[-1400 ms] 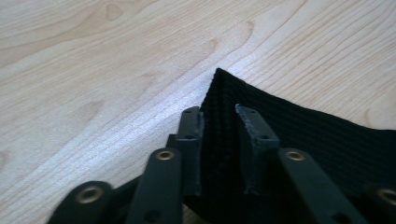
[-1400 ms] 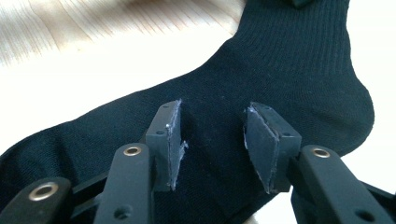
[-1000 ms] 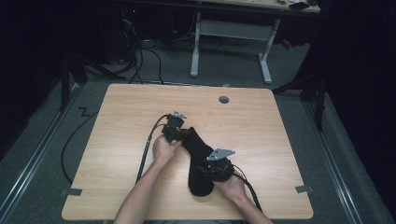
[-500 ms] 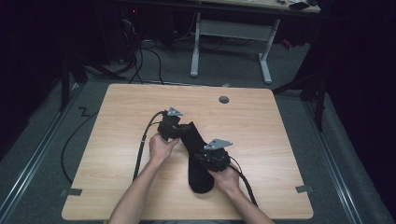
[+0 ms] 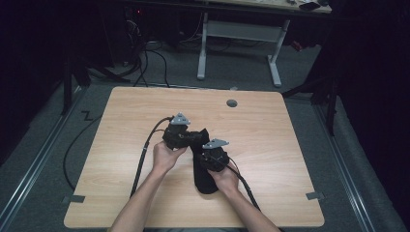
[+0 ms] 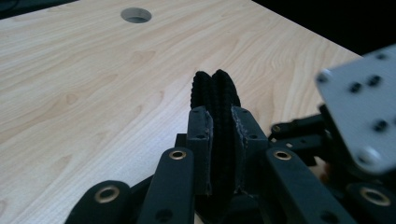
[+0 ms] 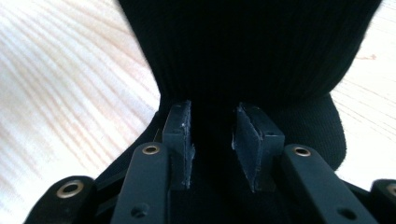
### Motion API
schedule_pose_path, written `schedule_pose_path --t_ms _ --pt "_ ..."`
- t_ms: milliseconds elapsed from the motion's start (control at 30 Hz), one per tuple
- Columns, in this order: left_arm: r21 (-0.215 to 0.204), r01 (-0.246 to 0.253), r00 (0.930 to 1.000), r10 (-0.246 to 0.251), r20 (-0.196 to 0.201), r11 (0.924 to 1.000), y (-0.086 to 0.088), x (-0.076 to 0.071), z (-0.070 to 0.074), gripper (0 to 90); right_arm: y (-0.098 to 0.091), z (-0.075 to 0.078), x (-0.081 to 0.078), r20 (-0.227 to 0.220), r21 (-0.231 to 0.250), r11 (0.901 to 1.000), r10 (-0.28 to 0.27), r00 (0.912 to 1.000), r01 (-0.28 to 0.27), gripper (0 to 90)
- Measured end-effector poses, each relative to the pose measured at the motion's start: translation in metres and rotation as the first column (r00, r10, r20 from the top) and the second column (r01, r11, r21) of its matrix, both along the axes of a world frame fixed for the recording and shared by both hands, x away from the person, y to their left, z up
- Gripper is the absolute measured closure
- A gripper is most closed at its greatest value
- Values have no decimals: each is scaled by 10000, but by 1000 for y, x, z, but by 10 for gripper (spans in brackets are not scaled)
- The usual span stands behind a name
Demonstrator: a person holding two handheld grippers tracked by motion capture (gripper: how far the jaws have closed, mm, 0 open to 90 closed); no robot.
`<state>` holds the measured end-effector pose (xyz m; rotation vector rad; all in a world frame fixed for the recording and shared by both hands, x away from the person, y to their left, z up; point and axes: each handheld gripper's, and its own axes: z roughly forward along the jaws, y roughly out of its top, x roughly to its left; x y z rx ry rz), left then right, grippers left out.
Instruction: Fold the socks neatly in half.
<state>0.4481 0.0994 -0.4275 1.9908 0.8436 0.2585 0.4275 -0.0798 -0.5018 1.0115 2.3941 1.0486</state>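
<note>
Left gripper (image 6: 219, 140) clamps the ribbed cuff of the black knitted sock (image 5: 205, 179) lying mid-table on the light wooden table (image 5: 290, 145), right gripper (image 7: 212, 140) jaws just closing around its fabric, grip unclear; pinch fully, keep cuff taut.

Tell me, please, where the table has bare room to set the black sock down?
Bare wood runs along the table between its round hole and the right edge, and along the left edge beyond the cable. The middle is crowded: both grippers work the black sock there.
</note>
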Motion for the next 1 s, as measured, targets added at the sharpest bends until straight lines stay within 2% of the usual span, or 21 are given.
schedule_pose_path --t_ms 67,133,167,200,233,267,300,367,433,467,500,600,700,900,1000 --pt "34 -4 10000 4 -4 10000 1 -1 -1 792 0 0 2 -35 117 9999 -61 10000 61 655" --pt "43 -86 10000 86 32 10000 3 0 -3 791 -2 0 2 -108 227 9997 48 9999 -46 605" --pt "-13 -171 9999 171 17 9999 5 0 -4 792 -4 3 1 -171 428 9990 90 9998 -83 600" --pt "-40 -202 9998 202 43 9998 6 1 -5 791 -11 15 -8 151 879 9956 299 9994 -311 605" --pt "-40 -244 9997 244 33 9997 7 1 -6 791 -11 15 -8 151 879 9956 299 9994 -311 605" --pt "-73 -303 9995 303 -1 9995 9 1 -8 791 -19 28 -21 519 1000 9929 598 9969 -648 607" --pt "-59 -358 9994 358 -25 9993 10 1 -9 791 -19 28 -21 519 1000 9929 598 9969 -648 607" --pt "-101 -443 9990 443 -61 9990 12 2 -11 791 -27 35 -31 555 671 9923 1004 9934 -1040 603" --pt "-143 -471 9989 471 -63 9988 14 2 -13 791 -34 31 -37 314 295 9919 1228 9919 -1237 597" --pt "-148 -458 9989 457 -46 9988 15 2 -13 791 -39 21 -40 20 39 9921 1250 9921 -1250 589" --pt "-166 -455 9990 454 -39 9988 15 2 -13 791 -39 21 -40 20 39 9921 1250 9921 -1250 589" --pt "-121 -326 9995 326 19 9994 14 0 -13 791 -42 7 -40 -345 6 9921 1256 9915 -1257 590" --pt "-115 -167 9998 168 134 9998 12 -4 -10 791 -38 1 -42 -29 -216 9944 1030 9947 -1030 608" --pt "276 219 9988 -231 440 9994 1 -19 -5 791 -26 -3 -31 241 -15 9989 479 9986 -479 619" --pt "430 366 9982 -386 455 9984 -3 -27 -9 790 -17 -4 -22 272 99 9997 227 9994 -230 620"
